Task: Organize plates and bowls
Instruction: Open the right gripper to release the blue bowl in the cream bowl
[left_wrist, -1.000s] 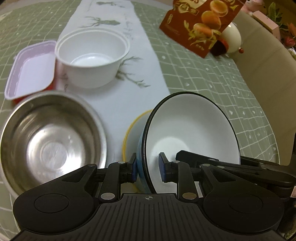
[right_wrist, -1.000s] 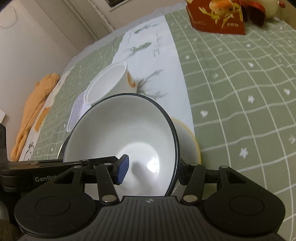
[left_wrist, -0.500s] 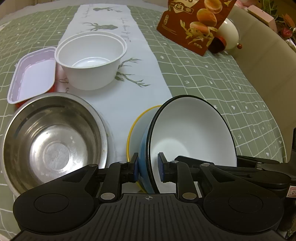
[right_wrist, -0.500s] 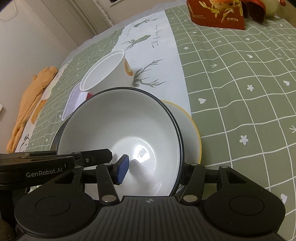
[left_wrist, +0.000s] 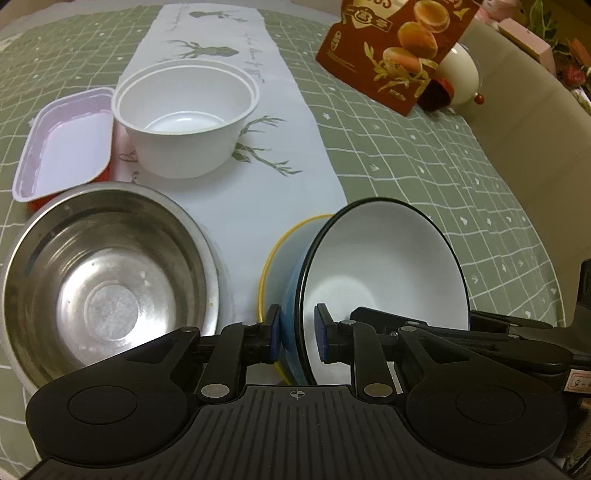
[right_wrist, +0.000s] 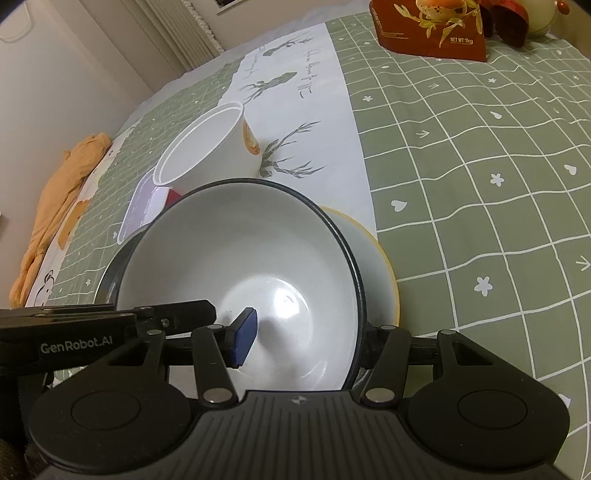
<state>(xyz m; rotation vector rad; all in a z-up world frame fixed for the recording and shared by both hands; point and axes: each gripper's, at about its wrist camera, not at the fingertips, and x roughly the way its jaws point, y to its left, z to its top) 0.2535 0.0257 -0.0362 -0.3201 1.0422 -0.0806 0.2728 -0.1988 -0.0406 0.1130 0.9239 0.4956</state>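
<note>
A blue bowl (left_wrist: 384, 273) with a white inside and dark rim is held tilted over a yellow-rimmed plate (left_wrist: 280, 254). My left gripper (left_wrist: 297, 332) is shut on the bowl's near rim. My right gripper (right_wrist: 306, 336) straddles the opposite rim of the same bowl (right_wrist: 240, 258), one blue pad inside, the other finger outside; the jaws stand wide. The yellow-rimmed plate (right_wrist: 373, 266) lies under the bowl. The steel bowl (left_wrist: 99, 280) sits left of it.
A white plastic bowl (left_wrist: 184, 114) and a pink-rimmed tray (left_wrist: 62, 144) stand behind the steel bowl on the white runner. A red snack bag (left_wrist: 399, 48) and a white jar (left_wrist: 460, 72) are at the far right. An orange cloth (right_wrist: 55, 206) lies off the table's left side.
The blue bowl has come down lower over the yellow-rimmed plate and tilted less. Both grippers keep the same places on its rim.
</note>
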